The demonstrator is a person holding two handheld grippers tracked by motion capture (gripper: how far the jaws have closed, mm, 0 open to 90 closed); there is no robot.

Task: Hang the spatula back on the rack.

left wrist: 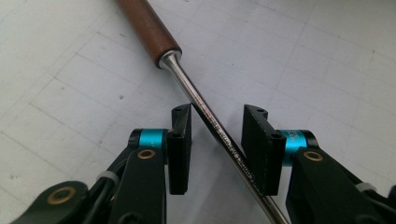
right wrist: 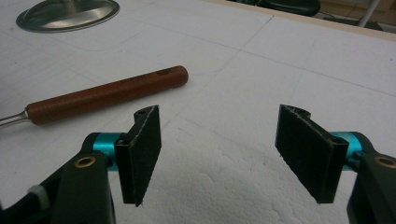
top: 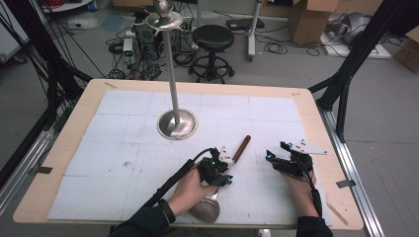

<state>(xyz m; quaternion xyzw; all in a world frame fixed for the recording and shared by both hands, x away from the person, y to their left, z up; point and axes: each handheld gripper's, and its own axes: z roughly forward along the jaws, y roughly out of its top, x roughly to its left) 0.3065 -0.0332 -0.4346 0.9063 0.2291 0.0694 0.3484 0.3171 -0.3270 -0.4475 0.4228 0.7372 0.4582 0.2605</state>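
Left gripper (left wrist: 217, 149) straddling the ladle shank, jaws not yet clamped.

The steel ladle with brown wooden handle (left wrist: 148, 28) lies flat on the white foam mat (left wrist: 303, 56); its shank runs diagonally between the pads, apparently untouched on either side. Centre the shank, then close squarely. The right gripper (right wrist: 219, 149) stands released nearby. The steel stand on its round base (top: 177, 123) rises beyond, well apart.

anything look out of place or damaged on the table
Nothing looks damaged or spilled. The ladle lies flat on the white sheet, not hung on the stand; the left tongs straddle its metal shaft.
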